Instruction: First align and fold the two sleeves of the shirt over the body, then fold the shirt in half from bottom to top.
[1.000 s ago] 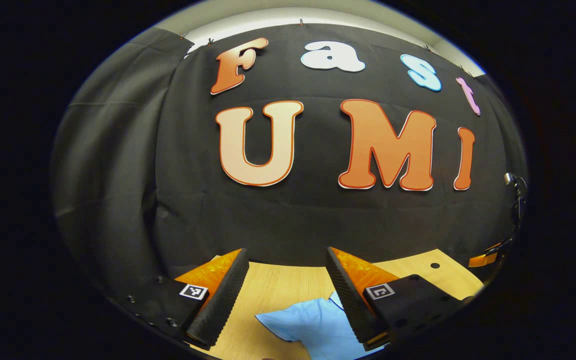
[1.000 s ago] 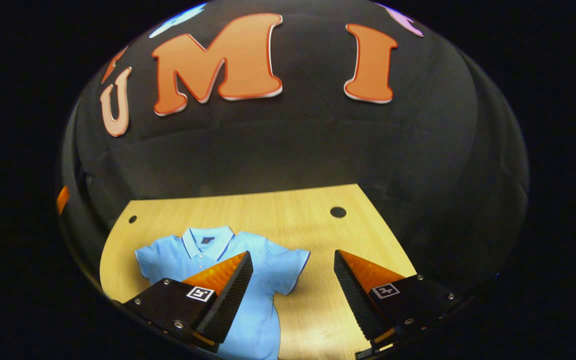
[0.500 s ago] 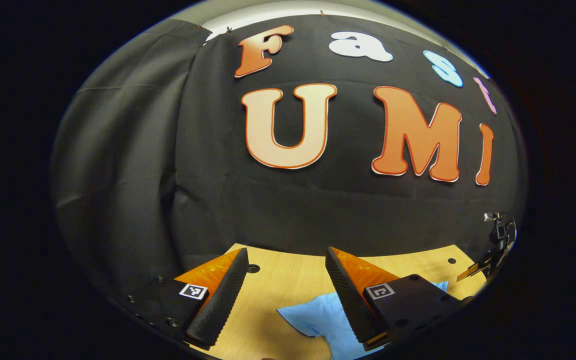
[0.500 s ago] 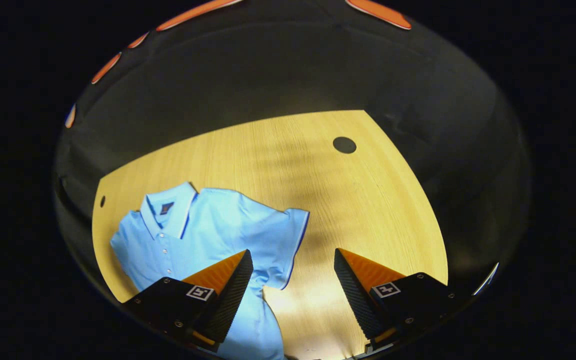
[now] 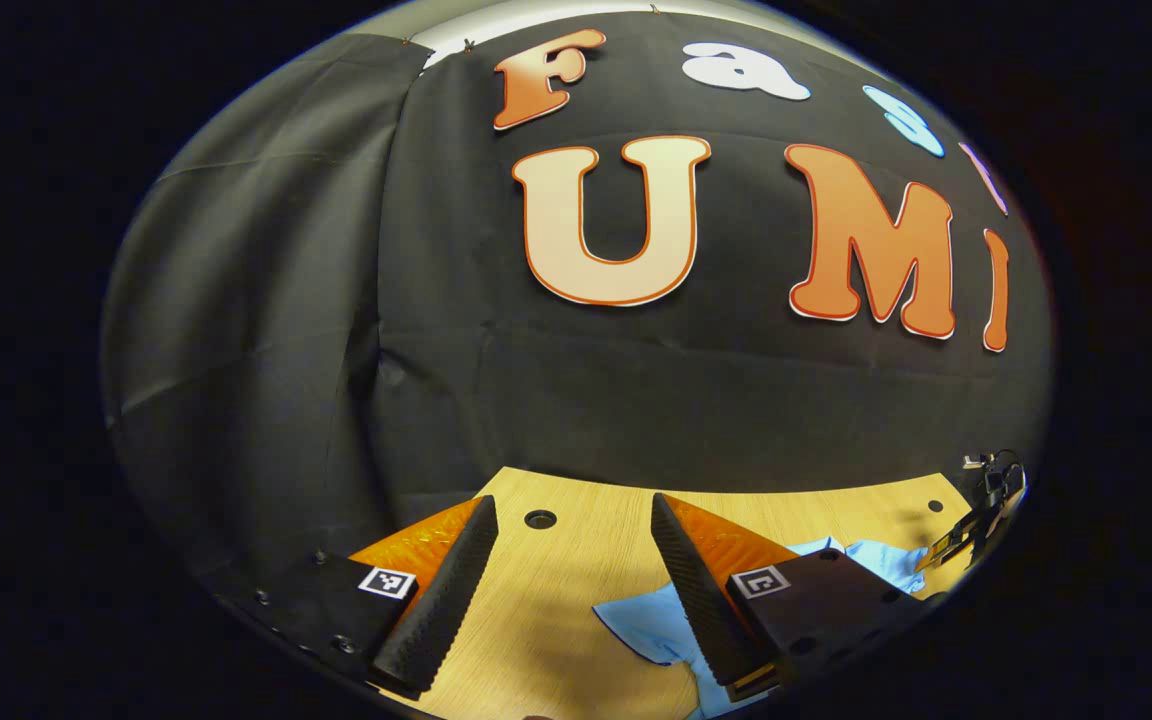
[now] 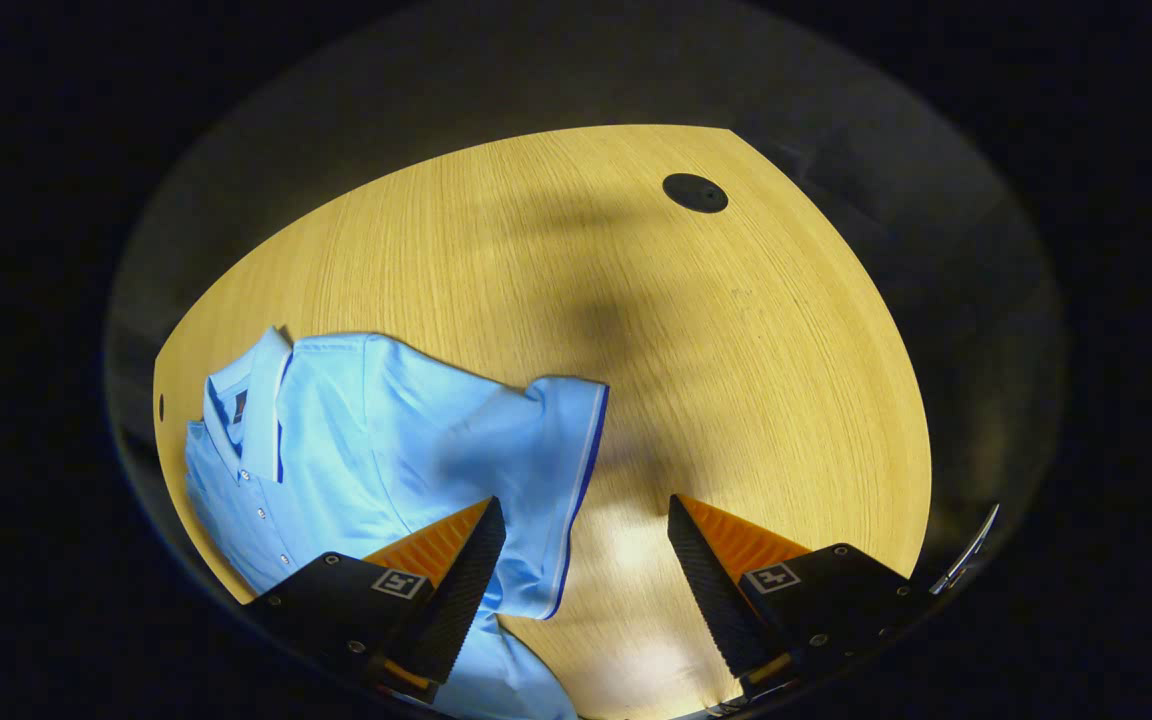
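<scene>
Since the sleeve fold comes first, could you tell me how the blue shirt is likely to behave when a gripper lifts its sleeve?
The shirt will probably be floppy: it lies flat, with soft creases near the sleeve. It looks thin, so likely light. On the smooth wooden table it may slide or bunch rather than hold its shape.

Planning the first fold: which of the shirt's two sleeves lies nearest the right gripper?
The sleeve with the dark-trimmed cuff, spread just ahead of the open right gripper; the other lies beyond the collar.
</scene>
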